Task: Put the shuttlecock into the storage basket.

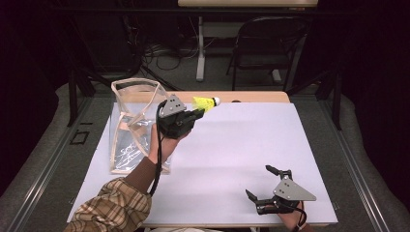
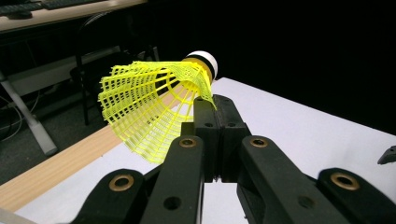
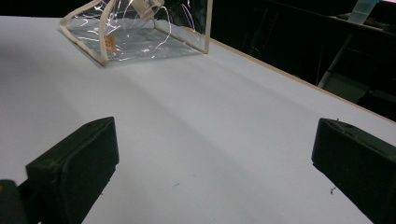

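The left gripper pinches a yellow shuttlecock by its skirt, raised near the table's far edge, right of a clear bag; the right gripper rests spread wide, near right.

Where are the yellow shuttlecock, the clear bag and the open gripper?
shuttlecock (image 2: 149, 105): left gripper view, on its yellow mesh skirt.
clear bag (image 1: 126, 87): high view, on its top rim.
right gripper (image 1: 261, 183): high view, between its open fingertips.
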`<action>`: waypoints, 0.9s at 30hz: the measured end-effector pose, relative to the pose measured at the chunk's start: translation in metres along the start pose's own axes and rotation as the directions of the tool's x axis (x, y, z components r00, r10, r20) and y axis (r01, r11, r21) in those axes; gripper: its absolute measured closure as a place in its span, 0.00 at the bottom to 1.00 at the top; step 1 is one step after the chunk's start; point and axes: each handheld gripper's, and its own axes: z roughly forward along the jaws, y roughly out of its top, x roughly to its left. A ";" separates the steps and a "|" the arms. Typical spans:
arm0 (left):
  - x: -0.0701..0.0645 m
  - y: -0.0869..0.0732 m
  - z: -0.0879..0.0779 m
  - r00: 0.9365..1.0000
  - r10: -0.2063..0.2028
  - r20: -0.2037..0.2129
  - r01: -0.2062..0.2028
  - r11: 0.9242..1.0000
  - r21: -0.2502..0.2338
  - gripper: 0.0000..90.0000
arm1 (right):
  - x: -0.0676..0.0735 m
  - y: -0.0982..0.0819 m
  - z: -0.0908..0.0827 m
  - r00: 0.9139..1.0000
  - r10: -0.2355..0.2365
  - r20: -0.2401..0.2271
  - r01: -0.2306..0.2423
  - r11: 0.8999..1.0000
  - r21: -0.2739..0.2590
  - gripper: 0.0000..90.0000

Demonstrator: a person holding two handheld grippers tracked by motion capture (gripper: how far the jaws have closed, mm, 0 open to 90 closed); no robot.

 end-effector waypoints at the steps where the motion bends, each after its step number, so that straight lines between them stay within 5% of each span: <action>1: 0.001 0.000 -0.001 1.000 0.001 -0.004 -0.001 1.000 -0.002 1.00 | 0.000 0.000 0.000 1.000 0.000 -0.001 0.000 1.000 0.000 0.00; 27: 0.018 0.004 -0.017 0.998 -0.007 -0.057 0.005 1.000 -0.028 1.00 | 0.000 0.000 -0.001 1.000 -0.002 0.002 0.002 1.000 0.001 0.00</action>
